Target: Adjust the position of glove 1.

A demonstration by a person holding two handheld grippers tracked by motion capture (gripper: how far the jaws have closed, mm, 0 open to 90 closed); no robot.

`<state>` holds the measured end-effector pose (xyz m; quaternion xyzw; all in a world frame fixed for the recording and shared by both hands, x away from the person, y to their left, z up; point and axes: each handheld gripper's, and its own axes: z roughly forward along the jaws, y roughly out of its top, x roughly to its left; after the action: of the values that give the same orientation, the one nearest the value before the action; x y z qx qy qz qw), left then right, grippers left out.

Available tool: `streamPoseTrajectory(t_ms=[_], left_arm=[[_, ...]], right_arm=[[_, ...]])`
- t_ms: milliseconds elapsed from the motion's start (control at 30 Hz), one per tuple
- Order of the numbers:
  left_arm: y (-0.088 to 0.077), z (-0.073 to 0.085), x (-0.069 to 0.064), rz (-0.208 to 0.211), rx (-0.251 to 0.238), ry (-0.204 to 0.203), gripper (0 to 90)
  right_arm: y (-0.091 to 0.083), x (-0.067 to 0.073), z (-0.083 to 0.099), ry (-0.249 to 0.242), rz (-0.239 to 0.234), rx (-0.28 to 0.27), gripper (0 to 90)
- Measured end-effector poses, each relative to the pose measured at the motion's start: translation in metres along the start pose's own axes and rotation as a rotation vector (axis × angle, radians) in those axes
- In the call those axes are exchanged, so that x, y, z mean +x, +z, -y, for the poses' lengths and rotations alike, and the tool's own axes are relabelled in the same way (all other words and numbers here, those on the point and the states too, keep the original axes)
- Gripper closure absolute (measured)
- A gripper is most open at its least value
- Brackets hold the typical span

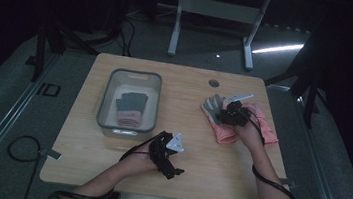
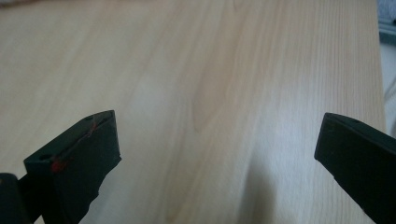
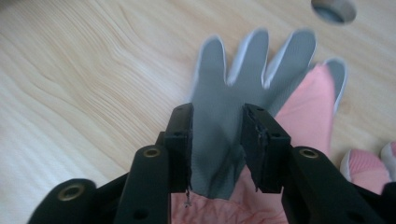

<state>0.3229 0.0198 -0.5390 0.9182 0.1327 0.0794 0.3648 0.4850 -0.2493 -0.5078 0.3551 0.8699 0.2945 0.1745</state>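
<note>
The right gripper pinched the grey-palmed glove, judged ready for lifting into the bin, while the left gripper gaped empty.

Bare wood lies open across the middle of the surface between the grey bin at the left and the gloves at the right; the near edge offers free passage, while a round hole sits beyond the gloves

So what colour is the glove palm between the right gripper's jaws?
Grey palm, with pink fabric beneath; right gripper view shows it best.
</note>
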Motion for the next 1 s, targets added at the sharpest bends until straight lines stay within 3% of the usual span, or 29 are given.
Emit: streamPoseTrajectory(t_ms=[267,433,533,667,800,1000], left_arm=[[0.011,0.018,-0.01,0.014,0.028,-0.003,0.0],[0.01,0.022,-0.019,0.005,0.002,-0.001,0.0],[0.007,0.023,-0.021,0.008,-0.014,-0.001,0.0],[0.004,0.025,-0.021,0.023,-0.019,0.017,0.0],[0.005,0.029,-0.02,0.024,-0.018,0.015,0.0],[0.006,0.03,-0.02,0.013,-0.022,0.014,0.0]], right_arm=[[0.018,0.0,0.002,-0.002,0.019,0.057,65.7],[0.025,0.001,0.003,0.008,0.025,0.085,70.7],[0.026,0.001,0.003,0.046,0.023,0.093,77.3],[0.022,0.0,0.002,0.154,0.033,0.076,86.8],[0.005,0.007,-0.006,0.207,0.067,0.032,88.0],[-0.045,0.027,-0.02,0.285,0.072,-0.108,88.3]])
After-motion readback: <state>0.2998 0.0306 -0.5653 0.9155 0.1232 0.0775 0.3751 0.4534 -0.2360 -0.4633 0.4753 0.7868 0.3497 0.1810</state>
